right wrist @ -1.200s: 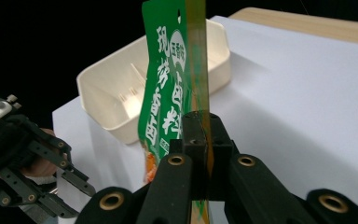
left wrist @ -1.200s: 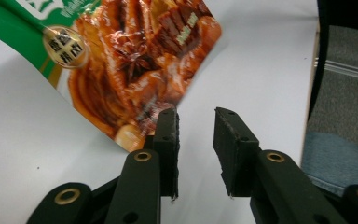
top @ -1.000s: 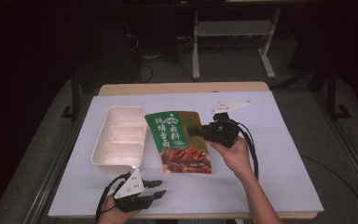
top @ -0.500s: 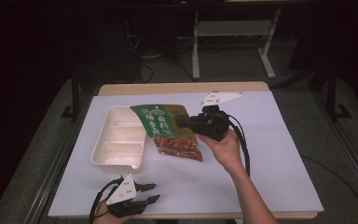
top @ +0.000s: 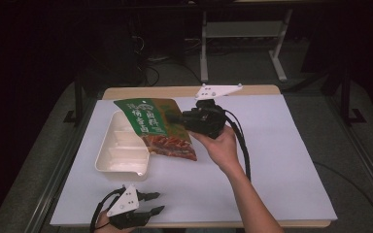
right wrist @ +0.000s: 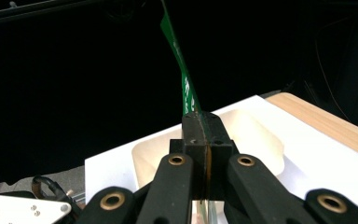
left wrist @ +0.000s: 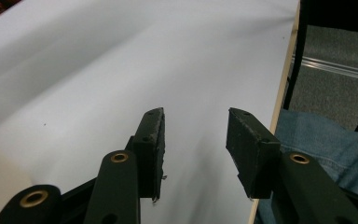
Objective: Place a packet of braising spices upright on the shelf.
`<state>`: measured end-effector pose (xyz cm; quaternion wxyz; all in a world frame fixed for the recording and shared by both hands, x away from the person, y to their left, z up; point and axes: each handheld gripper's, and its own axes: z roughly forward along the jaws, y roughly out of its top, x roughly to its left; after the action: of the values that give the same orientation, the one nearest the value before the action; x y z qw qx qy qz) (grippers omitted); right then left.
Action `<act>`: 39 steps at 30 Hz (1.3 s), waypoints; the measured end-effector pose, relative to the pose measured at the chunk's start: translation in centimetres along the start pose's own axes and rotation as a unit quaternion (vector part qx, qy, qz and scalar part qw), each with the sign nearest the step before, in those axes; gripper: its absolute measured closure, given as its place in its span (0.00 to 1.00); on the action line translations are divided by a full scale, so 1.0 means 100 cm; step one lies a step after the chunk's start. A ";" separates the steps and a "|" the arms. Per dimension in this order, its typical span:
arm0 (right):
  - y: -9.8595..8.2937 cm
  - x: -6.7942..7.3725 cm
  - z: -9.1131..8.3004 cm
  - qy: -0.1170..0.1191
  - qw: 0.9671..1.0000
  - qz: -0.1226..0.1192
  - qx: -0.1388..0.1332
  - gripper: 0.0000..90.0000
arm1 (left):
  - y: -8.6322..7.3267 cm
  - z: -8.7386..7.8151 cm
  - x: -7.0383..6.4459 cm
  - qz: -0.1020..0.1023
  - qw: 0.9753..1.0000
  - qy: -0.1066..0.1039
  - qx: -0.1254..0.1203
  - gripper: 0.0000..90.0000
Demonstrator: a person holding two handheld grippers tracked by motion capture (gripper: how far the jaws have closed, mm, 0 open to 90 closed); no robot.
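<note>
A green and brown food pouch (top: pixel 156 127) hangs tilted in the air, its left part over the right side of a cream compartment tray (top: pixel 120 153). My right gripper (top: pixel 177 118) is shut on the pouch's right edge, held by a hand at mid table. In the right gripper view the jaws are pressed together on the thin green pouch (right wrist: pixel 185 86), with the tray (right wrist: pixel 256 135) beyond. My left gripper (top: pixel 154 203) rests low at the table's front left edge, open and holding nothing; its fingers (left wrist: pixel 150 144) stand apart over the white table cover.
The white cover (top: pixel 281 160) spreads over a wooden table (top: pixel 175 91). Its front edge (left wrist: pixel 279 116) runs beside the left gripper, with the person's jeans beyond. A white metal stand (top: pixel 245 34) is on the dark floor behind.
The right gripper has lifted the pouch off the table and carried it left, over the tray's right side. The left gripper has drawn back a little toward the front edge.
</note>
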<state>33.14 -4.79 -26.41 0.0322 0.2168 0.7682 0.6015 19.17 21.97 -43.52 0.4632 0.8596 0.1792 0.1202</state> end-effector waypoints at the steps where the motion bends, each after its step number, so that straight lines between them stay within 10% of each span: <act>1: 0.003 0.003 0.004 0.005 1.000 -0.001 -0.003 1.00 | -0.002 -0.001 0.000 0.000 1.000 0.001 -0.001 0.63; 26: 0.005 0.023 0.098 0.035 0.999 -0.006 -0.004 1.00 | -0.011 -0.014 0.003 -0.006 1.000 0.011 -0.016 0.58; 39: -0.021 0.017 0.140 0.044 0.999 0.030 0.002 1.00 | -0.013 -0.014 0.006 -0.008 1.000 0.009 -0.014 0.57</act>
<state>35.35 8.18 -31.84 -0.0203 0.2136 0.7634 0.6093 18.98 23.95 -43.76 0.4743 0.8505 0.1890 0.1265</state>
